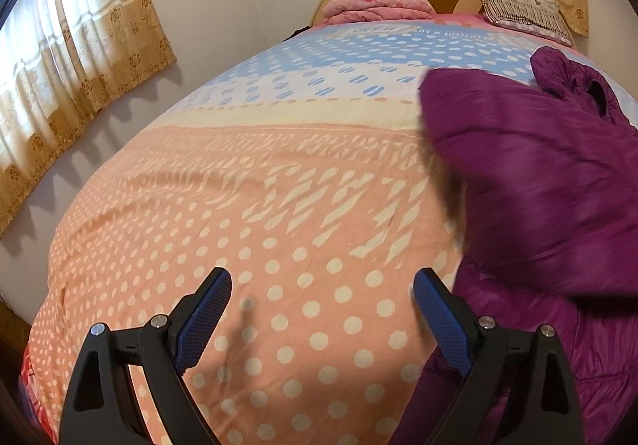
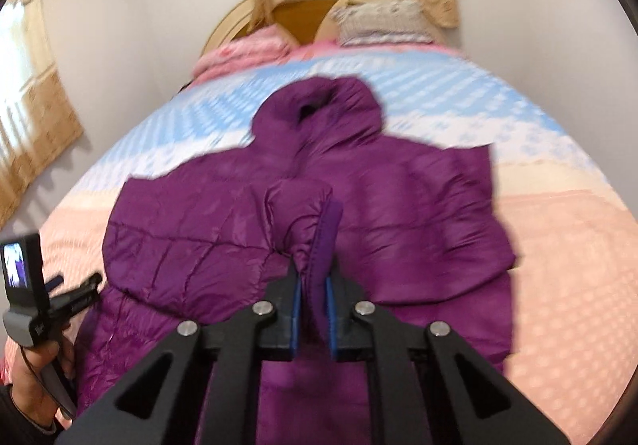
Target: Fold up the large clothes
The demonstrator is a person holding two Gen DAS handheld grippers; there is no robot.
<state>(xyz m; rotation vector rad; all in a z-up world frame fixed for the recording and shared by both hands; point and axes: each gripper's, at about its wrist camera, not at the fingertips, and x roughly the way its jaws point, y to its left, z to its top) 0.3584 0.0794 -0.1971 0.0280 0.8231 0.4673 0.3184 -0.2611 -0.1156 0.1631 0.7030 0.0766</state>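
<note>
One quilted purple puffer jacket (image 2: 398, 205) | glossy, hooded | dotted bedsheet (image 1: 279, 285)

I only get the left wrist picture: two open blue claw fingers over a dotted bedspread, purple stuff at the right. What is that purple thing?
Observer: A purple hooded puffer jacket, spread on the bed, hood toward the headboard.
Operator: Is the other claw touching it?
Observer: Yes. The right claw is shut on a sleeve cuff, a bunched fold with a darker purple lining.
Operator: Where is my claw, seen from there?
Observer: The left claw hangs at the jacket's left edge, held in a hand, touching nothing.
</note>
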